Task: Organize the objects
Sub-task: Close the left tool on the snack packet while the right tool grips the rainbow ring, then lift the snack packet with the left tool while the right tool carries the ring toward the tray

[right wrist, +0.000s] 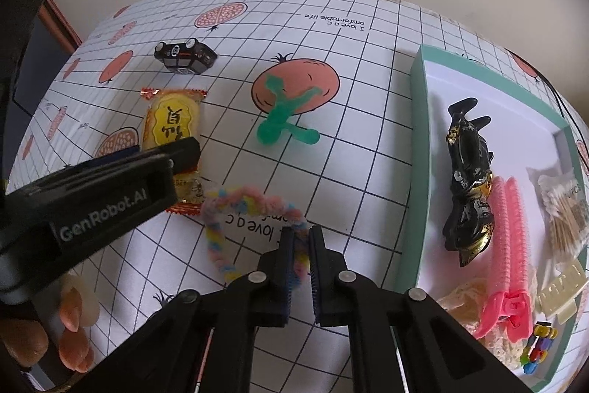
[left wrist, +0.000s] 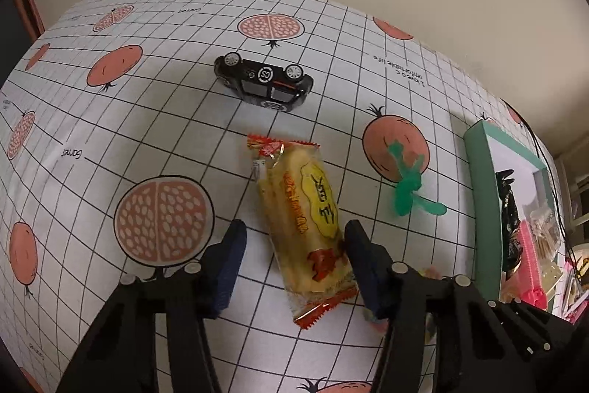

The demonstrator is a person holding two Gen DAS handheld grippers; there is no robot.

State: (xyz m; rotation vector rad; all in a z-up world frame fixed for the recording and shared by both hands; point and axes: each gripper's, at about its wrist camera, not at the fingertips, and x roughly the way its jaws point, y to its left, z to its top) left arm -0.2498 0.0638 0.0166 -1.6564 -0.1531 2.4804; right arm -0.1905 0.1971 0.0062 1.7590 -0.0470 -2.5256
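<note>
Low in the frame, the right hand-held gripper (right wrist: 302, 245) pinched the soft, light pipe-cleaner loop (right wrist: 254, 209), while the left hand-held gripper (left wrist: 294, 245), spread, straddled the crinkly, crushable snack packet (left wrist: 305, 216), best taken mid-body.

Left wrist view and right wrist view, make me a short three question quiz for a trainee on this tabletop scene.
1. True or false: the toy car lies on its side.
2. What straddles the snack packet? A) left claw B) right claw C) neither
3. Fill in: the right claw pinches the fuzzy ____ loop.

Key: 1 true. 2 A; its fingers are spread either side of the packet. 3 pipe-cleaner; pastel, lying beside the green box.
</note>
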